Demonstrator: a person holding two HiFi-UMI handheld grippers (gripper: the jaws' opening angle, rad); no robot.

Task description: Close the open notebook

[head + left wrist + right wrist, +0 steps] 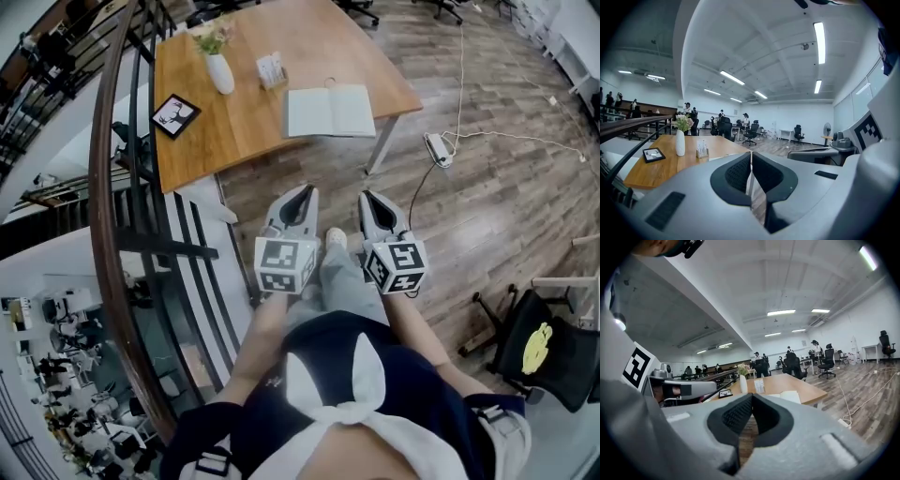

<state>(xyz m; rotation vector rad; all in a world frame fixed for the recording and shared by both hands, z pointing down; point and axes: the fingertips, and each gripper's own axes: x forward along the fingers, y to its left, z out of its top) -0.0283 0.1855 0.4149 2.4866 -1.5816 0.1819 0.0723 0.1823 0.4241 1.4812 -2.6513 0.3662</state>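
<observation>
Shut tight and empty, my grey left tongs (302, 191) and right tongs (367, 196); ahead on the brown wooden table (246, 124), slim white vase (220, 74) holds pale flowers (214, 39), white paper notebook (330, 111) lies open.

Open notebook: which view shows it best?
The head view: the open notebook lies fully visible from above on the wooden table. The right gripper view shows only a low sliver; the left gripper view, nothing clear.

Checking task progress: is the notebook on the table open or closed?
Open: the notebook lies spread flat, both pages facing up.
</observation>
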